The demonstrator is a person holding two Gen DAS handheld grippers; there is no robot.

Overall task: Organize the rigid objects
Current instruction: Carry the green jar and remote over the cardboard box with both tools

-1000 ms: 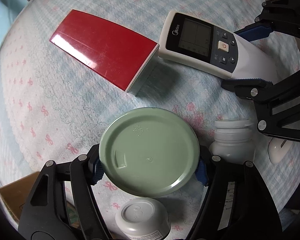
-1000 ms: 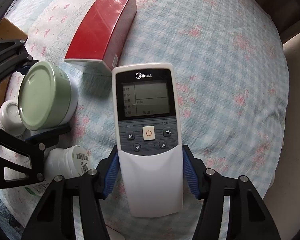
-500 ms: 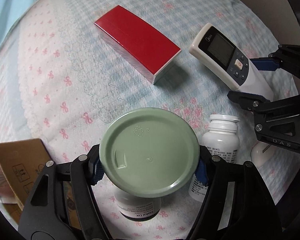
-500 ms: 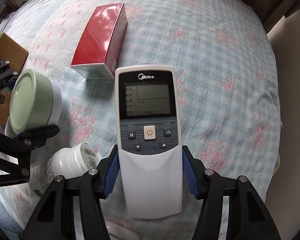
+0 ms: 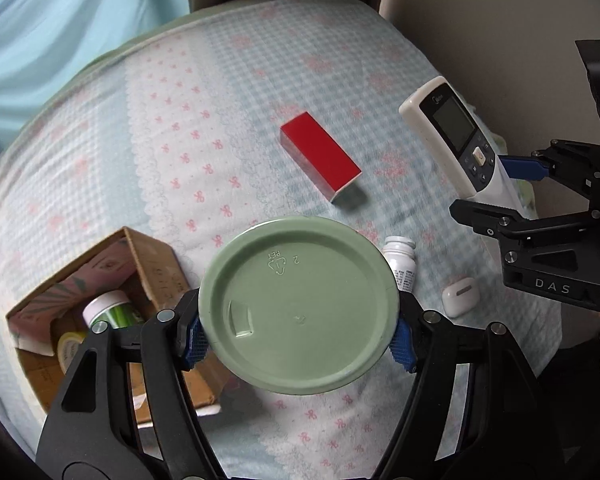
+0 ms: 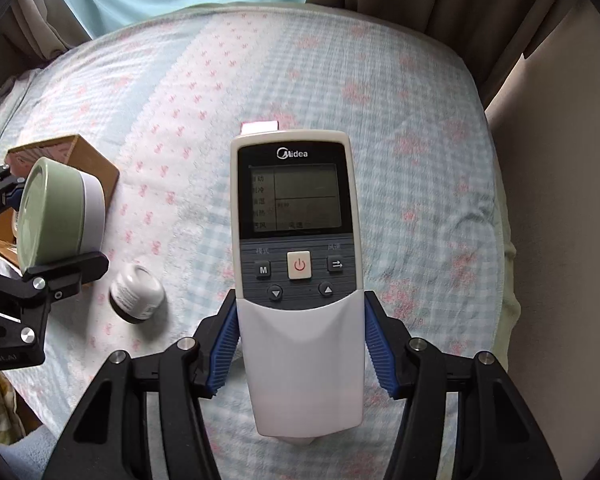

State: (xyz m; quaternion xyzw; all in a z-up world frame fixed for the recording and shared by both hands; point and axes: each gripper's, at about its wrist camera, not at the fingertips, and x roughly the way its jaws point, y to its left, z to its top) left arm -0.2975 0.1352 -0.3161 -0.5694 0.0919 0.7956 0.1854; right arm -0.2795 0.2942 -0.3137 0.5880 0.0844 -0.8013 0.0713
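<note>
My left gripper (image 5: 298, 340) is shut on a round jar with a green lid (image 5: 298, 304), held high above the bed; the jar also shows in the right wrist view (image 6: 56, 216). My right gripper (image 6: 300, 348) is shut on a white Midea remote control (image 6: 296, 264), also lifted; the remote shows at the right of the left wrist view (image 5: 456, 140). An open cardboard box (image 5: 100, 304) with bottles inside sits on the bed at lower left, just left of the jar. A red box (image 5: 320, 160) lies mid-bed.
A white pill bottle (image 5: 400, 264) stands on the bedspread near the jar; in the right wrist view it (image 6: 136, 292) sits left of the remote. A small white earbud case (image 5: 460, 296) lies to its right. Curtains and a wall border the far and right bed edges.
Both grippers have risen well above the bed with their objects; everything on the bedspread looks smaller. The cardboard box has come into view at lower left.
</note>
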